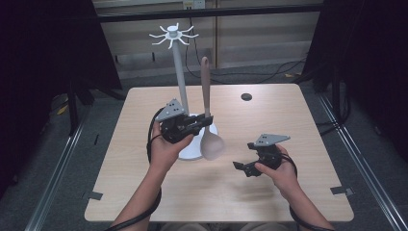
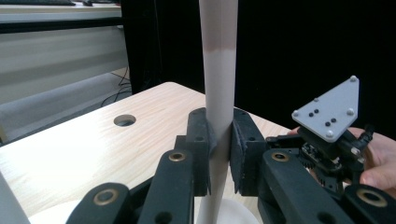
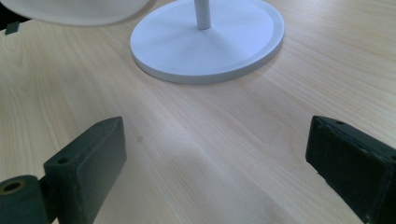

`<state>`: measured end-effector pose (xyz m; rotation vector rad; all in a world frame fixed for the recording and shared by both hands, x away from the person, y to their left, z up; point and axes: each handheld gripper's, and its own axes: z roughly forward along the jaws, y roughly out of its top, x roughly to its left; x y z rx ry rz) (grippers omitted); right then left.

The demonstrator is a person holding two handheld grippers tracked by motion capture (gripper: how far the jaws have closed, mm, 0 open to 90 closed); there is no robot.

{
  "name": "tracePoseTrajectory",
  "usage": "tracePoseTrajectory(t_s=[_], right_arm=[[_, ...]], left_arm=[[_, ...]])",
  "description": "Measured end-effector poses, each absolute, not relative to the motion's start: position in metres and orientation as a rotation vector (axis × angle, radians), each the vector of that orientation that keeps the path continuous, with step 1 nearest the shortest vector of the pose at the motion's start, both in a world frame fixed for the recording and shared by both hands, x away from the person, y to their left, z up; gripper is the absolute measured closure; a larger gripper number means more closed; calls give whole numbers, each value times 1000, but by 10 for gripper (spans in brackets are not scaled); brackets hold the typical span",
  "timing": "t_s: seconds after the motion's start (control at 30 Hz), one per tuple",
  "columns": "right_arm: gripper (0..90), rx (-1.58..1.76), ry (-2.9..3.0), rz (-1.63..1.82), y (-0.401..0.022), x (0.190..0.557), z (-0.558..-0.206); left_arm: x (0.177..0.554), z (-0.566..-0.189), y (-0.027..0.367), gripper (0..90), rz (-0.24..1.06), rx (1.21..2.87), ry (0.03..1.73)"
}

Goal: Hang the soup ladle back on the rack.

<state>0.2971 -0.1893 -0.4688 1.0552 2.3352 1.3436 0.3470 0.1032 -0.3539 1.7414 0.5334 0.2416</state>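
Pale wood covers the table (image 1: 144, 192), with a small dark round hole (image 1: 246, 96) near its far edge. Toward the left of the high view stands a white rack (image 1: 181, 82): a slim post on a round flat base, topped by a ring of short curved hooks. Just in front of the post, the left gripper (image 1: 204, 120) is clamped on the spoon (image 1: 208, 113), its jaws closed tight on the lower part of the handle. The spoon stands upright, bowl down, the bowl hanging just over the near right edge of the rack's base. It is a smooth, matte piece: the upper handle is a darker brownish pink, and from a sharp line downward the handle and the broad oval bowl are a paler beige-pink. In the left gripper view the handle (image 2: 219, 93) rises straight between the black pads (image 2: 243, 154), which press it from both sides.

Farther right, well apart from the spoon, the right gripper (image 1: 243, 168) rests low over bare tabletop with its jaws spread wide and nothing between them; its own view looks across the wood to the white base (image 3: 210, 42).
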Motion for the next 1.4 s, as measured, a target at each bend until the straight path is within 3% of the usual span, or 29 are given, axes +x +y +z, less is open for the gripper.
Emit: tracePoseTrajectory(t_s=[1.4], right_arm=[[55, 1054, 2331, 1359, -190, 294, -469]], left_arm=[[363, -331, 121, 797, 264, 1681, 559]])
